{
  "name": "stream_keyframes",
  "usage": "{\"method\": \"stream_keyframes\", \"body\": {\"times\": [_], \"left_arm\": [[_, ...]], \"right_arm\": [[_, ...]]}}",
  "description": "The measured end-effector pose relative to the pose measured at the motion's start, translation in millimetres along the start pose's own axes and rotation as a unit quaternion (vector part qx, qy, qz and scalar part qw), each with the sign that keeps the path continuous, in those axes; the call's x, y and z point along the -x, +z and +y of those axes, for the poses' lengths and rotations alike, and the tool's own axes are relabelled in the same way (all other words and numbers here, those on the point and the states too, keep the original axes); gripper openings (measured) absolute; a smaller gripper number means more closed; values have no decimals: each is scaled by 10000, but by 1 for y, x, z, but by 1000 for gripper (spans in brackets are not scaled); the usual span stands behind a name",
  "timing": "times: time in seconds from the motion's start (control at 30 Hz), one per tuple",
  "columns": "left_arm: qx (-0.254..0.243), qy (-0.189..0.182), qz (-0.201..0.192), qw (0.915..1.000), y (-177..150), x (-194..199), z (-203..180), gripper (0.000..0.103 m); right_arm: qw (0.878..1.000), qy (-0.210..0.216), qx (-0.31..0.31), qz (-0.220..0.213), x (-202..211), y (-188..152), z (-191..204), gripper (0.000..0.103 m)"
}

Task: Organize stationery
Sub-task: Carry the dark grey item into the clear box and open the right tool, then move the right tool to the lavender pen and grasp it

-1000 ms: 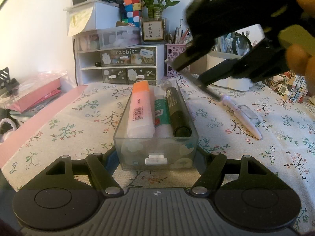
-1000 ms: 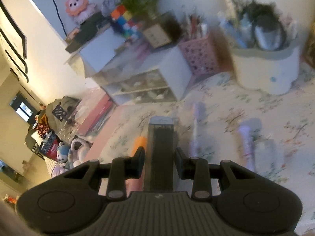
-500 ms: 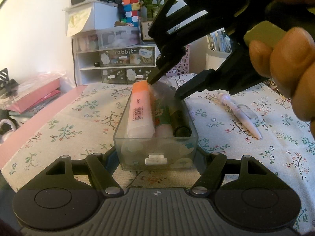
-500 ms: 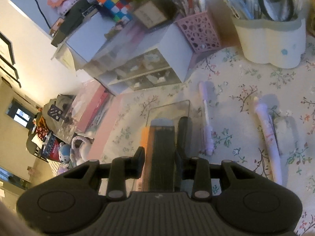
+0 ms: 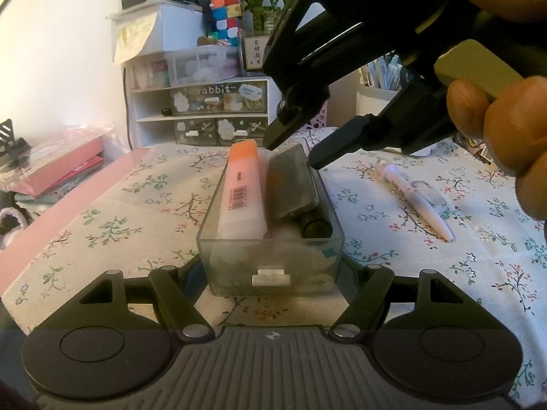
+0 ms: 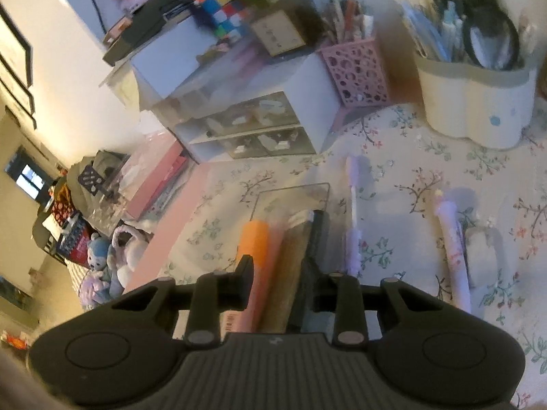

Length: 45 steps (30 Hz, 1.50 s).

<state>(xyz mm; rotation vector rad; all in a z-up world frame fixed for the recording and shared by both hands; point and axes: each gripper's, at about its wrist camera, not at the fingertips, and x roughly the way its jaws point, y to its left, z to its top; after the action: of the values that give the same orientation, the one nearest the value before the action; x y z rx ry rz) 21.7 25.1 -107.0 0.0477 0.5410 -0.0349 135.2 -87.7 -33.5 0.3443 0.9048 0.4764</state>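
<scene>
Left hand-held gripper (image 5: 271,273) clamped on the near end of a clear rectangular plastic tray (image 5: 273,266) standing on the floral-cloth tabletop (image 5: 136,198). Right hand-held gripper (image 5: 290,150) closing, jaws apart over a flat grey case (image 5: 290,184) lying in the tray; contact unclear. Orange-capped translucent marker (image 5: 241,188) alongside; dark tube (image 5: 318,227) mostly hidden.
</scene>
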Motion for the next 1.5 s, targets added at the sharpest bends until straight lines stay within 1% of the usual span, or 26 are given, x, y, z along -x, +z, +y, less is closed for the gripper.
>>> {"method": "stream_keyframes", "body": {"times": [0.1,0.2,0.3,0.33,0.43,0.57,0.77,0.9,1.0,1.07,1.13,1.17,1.3,1.4,1.5], "left_arm": [[-1,1,-1,10000,0,0,0,72],[-1,2,-5,10000,0,0,0,72],[-6,4,-3,10000,1,-1,0,72],[-7,2,-2,10000,0,-1,0,72],[14,-11,-2,10000,0,0,1,72],[44,25,-24,10000,-1,1,0,72],[51,27,-7,10000,0,0,0,72],[66,38,1,10000,1,0,-2,72],[90,22,25,10000,2,-1,-2,72],[92,26,43,9999,2,-2,-3,72],[90,38,61,9999,3,-2,-3,72],[93,40,68,9999,3,-3,-3,72],[121,86,79,9999,3,-3,-2,72],[180,158,78,9997,3,-3,1,72],[157,139,62,9998,3,-3,2,72]], "right_arm": [[9999,44,89,-37,1,-1,0,33],[9999,87,40,-130,5,0,-5,33],[9991,427,-15,-65,6,1,-8,33],[9990,429,6,-89,6,1,-7,33],[9993,108,42,-355,11,2,-12,33],[9972,-430,-130,-593,22,7,-41,33],[9912,-877,-573,-803,47,9,-92,33],[9883,-1061,-729,-819,58,5,-114,33],[9886,-1212,-502,-738,59,1,-114,33],[9893,-1244,-369,-673,56,-1,-112,31],[9911,-1138,-286,-628,53,-1,-110,25],[9919,-1100,-194,-599,51,0,-106,25],[9925,-1088,303,-469,38,5,-86,24],[9945,-851,533,-308,25,9,-72,24],[9935,-758,846,-117,4,14,-57,24]]}}
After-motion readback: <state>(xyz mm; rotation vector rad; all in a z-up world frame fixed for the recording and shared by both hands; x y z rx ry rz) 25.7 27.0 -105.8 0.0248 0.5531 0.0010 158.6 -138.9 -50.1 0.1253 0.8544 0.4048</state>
